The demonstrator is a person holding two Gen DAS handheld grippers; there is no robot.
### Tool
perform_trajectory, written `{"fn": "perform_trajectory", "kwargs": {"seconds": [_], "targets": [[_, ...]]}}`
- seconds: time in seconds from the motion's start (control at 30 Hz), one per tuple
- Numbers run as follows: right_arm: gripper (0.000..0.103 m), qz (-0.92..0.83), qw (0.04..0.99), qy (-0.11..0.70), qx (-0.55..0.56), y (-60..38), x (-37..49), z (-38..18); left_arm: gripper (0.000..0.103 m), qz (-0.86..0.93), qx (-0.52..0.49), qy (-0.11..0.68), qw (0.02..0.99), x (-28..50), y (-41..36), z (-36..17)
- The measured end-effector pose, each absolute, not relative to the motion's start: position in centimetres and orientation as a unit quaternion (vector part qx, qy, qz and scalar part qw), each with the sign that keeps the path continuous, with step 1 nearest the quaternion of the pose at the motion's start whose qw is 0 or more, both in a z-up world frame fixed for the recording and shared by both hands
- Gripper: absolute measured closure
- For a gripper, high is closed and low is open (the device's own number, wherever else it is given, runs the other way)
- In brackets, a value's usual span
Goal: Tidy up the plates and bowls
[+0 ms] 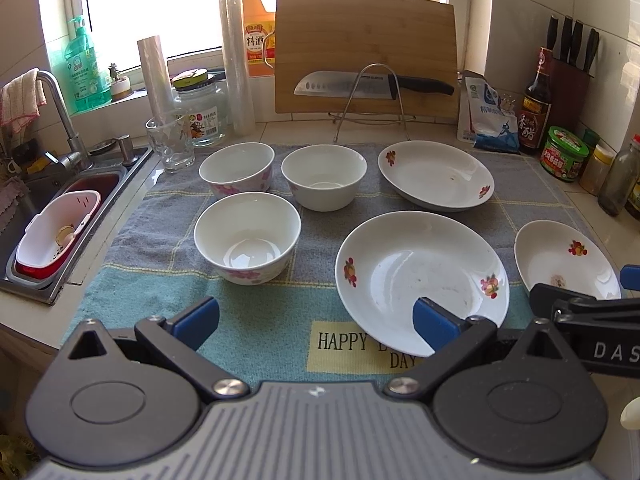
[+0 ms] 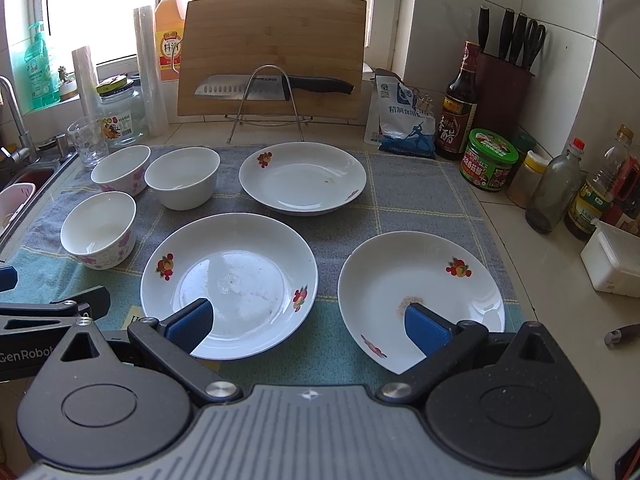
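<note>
Dishes sit spread across the checked towel [image 2: 400, 200] in front of you: three bowls at the left, three plates to the right. The flowered bowl [image 1: 247, 237] stands nearest, a second flowered bowl [image 1: 237, 168] behind it, just beside the plain white bowl [image 1: 324, 178]. The near plate [image 1: 420, 276] lies at the towel's middle, the far plate [image 1: 436, 174] behind it, the right plate [image 2: 420, 292] by the towel's right edge; all lie apart. Your left gripper [image 1: 316, 322] hovers over the towel's front, fingers spread wide, holding nothing. Your right gripper [image 2: 308, 322] is likewise spread and empty, between the near and right plates. A knife [image 1: 372, 86] rests against the upright cutting board [image 1: 366, 50].
</note>
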State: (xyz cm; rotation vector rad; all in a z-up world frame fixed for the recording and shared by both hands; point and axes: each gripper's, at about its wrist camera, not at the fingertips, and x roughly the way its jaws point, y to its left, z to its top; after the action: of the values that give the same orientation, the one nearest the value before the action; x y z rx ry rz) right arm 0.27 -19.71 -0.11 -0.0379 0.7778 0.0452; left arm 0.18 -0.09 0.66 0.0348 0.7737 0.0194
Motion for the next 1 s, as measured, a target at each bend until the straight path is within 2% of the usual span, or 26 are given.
{"fn": "perform_trajectory", "kwargs": {"seconds": [1.0], "targets": [[0.0,0.032,0.926,0.377,-0.02,-19.88,0.52,-0.24,0.001,0.019,0.021,0.378,0.925,0.22,-0.45,0.77]]}}
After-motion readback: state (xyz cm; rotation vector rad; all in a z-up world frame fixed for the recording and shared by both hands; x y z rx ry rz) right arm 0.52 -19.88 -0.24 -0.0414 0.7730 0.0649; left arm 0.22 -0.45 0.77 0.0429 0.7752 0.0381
